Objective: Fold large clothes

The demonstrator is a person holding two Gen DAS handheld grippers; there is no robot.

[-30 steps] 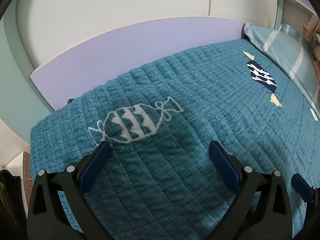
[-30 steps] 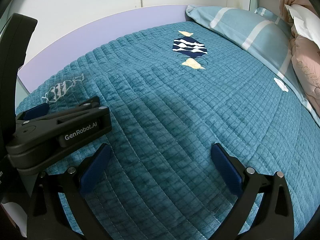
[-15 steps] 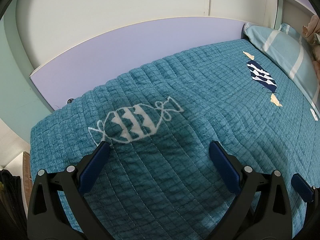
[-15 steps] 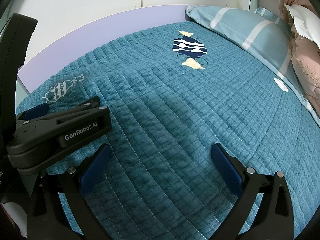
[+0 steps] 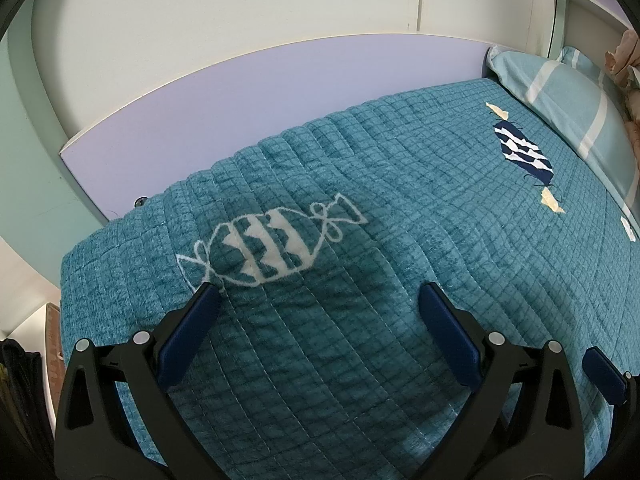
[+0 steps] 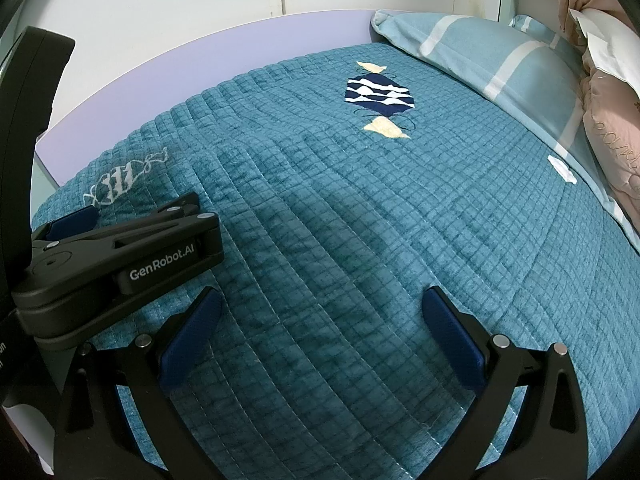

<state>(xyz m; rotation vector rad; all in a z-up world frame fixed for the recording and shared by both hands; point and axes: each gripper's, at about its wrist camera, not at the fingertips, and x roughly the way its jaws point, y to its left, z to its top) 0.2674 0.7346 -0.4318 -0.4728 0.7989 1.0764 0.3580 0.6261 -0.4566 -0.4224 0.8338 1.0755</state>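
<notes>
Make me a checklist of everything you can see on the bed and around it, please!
Surface: teal quilted bedspread lies spread over the bed, with gentle wrinkles.
Job's things: nothing seen; no clothes to fold lie on the bedspread.
Clutter: white candy pattern and navy candy pattern are sewn into the cover; a small white tag sits near the pillow.
Grippers: left gripper and right gripper hover over the bedspread, fingers wide apart, holding nothing.
Cables: nothing seen.
Surroundings: striped light blue pillow, pink bedding beside it, lilac bed board, white wall.
</notes>
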